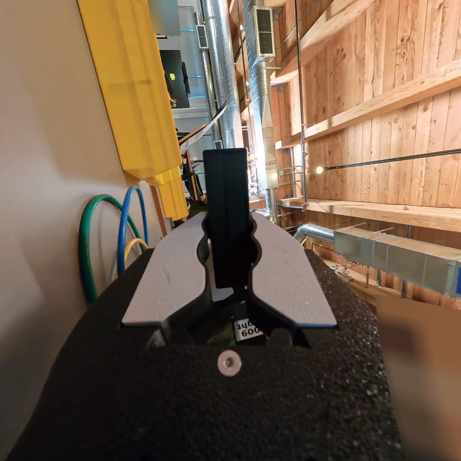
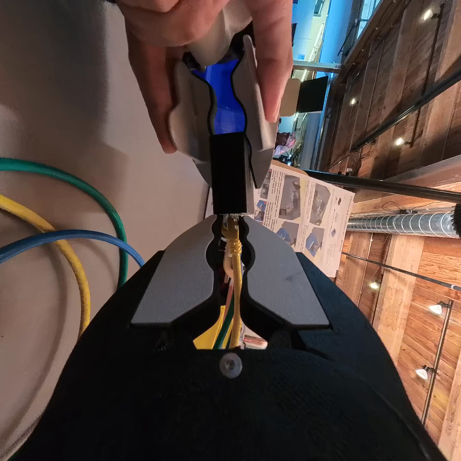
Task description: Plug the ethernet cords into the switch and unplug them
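My left gripper is shut on the black switch, which sticks out past its grey fingers. In the right wrist view the left gripper, held by a hand, faces mine with the switch pointing at me. My right gripper is shut on the yellow ethernet cord just behind its plug. The plug's tip meets the switch's port face; how deep it sits is hidden. Green and blue cords loop loose on the left.
The cords lie on a beige table; the green and blue loops also show in the left wrist view. A printed paper sheet stands behind the switch. Yellow panels, wooden walls and metal ducts fill the background.
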The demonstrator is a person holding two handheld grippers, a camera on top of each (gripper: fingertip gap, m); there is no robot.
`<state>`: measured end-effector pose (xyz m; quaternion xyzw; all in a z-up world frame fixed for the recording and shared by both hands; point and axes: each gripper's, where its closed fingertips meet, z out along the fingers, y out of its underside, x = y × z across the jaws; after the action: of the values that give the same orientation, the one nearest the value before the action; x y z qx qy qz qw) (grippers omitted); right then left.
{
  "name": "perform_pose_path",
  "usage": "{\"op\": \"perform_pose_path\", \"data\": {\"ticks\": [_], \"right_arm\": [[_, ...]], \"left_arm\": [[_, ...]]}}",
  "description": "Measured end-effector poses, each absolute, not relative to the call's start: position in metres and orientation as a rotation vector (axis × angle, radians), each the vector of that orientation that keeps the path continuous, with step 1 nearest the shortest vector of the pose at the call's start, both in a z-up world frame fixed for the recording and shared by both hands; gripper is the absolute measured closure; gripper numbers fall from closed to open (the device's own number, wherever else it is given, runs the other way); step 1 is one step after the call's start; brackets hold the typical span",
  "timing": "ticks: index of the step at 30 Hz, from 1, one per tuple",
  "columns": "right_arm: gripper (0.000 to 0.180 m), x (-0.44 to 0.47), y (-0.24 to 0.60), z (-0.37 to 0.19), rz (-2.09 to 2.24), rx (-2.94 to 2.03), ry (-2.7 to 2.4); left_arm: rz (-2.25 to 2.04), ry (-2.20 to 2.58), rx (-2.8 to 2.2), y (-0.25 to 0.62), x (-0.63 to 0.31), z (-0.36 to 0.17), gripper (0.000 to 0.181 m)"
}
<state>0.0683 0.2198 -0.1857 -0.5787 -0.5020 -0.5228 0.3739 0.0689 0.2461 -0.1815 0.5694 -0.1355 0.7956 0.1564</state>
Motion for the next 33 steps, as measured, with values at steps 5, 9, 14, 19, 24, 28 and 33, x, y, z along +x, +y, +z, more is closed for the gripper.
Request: {"op": "perform_pose_path", "data": {"ticks": [5, 9, 14, 19, 24, 28, 33], "right_arm": [[0.166, 0.066, 0.218, -0.186, -1.333, -1.495, -1.324], [0.166, 0.07, 0.217, -0.19, -1.345, -1.507, -1.348], [0.165, 0.072, 0.221, -0.19, -1.35, -1.529, -1.321], [0.166, 0.071, 0.221, -0.185, -1.329, -1.548, -1.345], [0.167, 0.073, 0.217, -0.188, -1.402, -1.55, -1.441], [0.167, 0.076, 0.217, -0.192, -1.427, -1.536, -1.502], [0.167, 0.077, 0.217, -0.192, -1.439, -1.523, -1.595]], "left_arm": [[2.249, -0.395, 1.563, 0.242, 0.068, -0.179, 0.148], [2.189, -0.41, 1.639, 0.241, 0.071, -0.186, 0.152], [2.185, -0.33, 1.638, 0.245, 0.072, -0.186, 0.153], [2.194, -0.323, 1.618, 0.245, 0.071, -0.183, 0.153], [2.187, -0.293, 1.645, 0.243, 0.073, -0.186, 0.153], [2.186, -0.247, 1.662, 0.243, 0.076, -0.191, 0.153], [2.184, -0.192, 1.623, 0.244, 0.076, -0.192, 0.154]]}}
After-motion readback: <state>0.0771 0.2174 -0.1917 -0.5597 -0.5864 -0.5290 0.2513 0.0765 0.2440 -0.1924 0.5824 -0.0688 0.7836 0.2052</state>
